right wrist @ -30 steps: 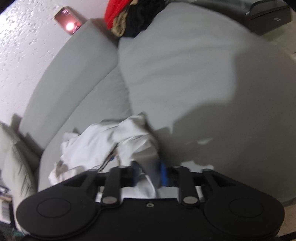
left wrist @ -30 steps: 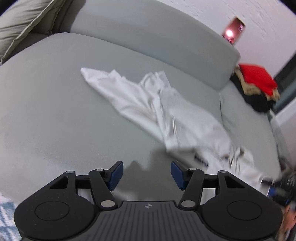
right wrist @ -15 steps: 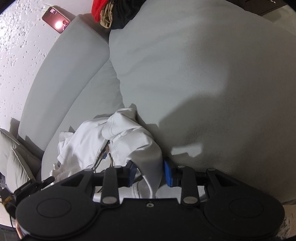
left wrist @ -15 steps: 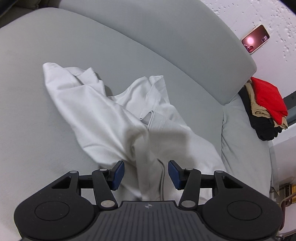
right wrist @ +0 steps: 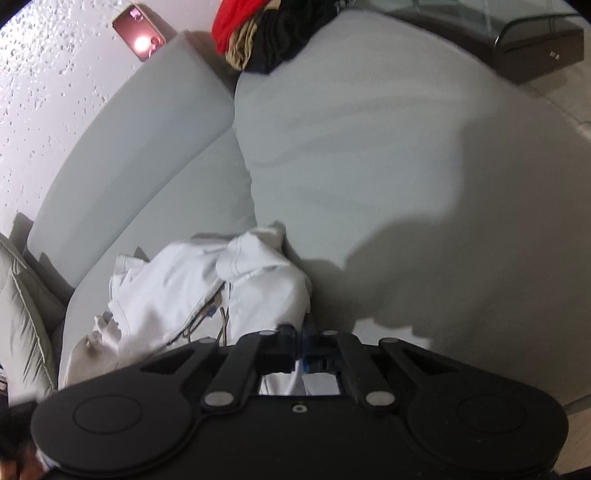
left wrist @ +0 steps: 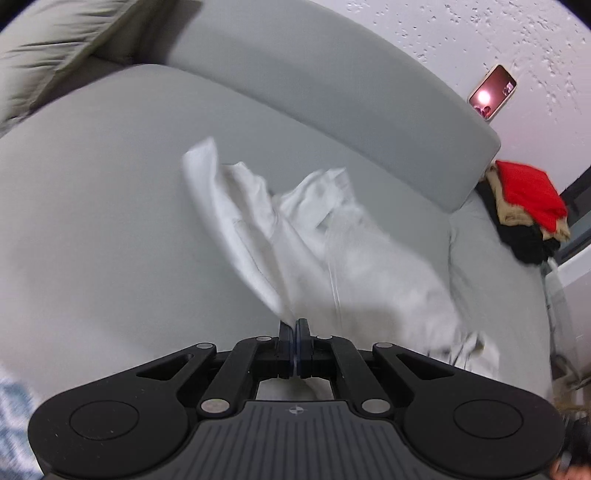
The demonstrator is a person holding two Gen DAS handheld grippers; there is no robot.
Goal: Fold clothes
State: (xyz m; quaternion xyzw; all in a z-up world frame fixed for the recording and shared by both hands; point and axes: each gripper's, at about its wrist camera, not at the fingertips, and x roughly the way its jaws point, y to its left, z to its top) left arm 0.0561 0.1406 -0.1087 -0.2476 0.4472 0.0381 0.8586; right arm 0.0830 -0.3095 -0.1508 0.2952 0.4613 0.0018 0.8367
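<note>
A crumpled white garment [left wrist: 295,229] lies on the grey sofa seat [left wrist: 92,229]. My left gripper [left wrist: 294,326] is shut on a pinched fold of its near edge, and the cloth runs up and away from the jaws. In the right wrist view the same white garment [right wrist: 192,288] is bunched at the seam between two cushions. My right gripper [right wrist: 298,332] is shut on its near right edge, with white cloth showing under the jaws. Part of the garment is hidden behind each gripper body.
A stack of red, tan and black clothes [left wrist: 528,206] sits at the sofa's far right end, also seen as a pile [right wrist: 258,33] in the right view. A phone [left wrist: 493,92] leans on the wall above the backrest. A beige pillow [left wrist: 55,48] lies at the left. A dark cabinet [right wrist: 535,44] stands beyond the sofa.
Both grippers have gone from open around the cloth to shut on it. The left gripper moved onto the garment and has pulled back with its edge pinched.
</note>
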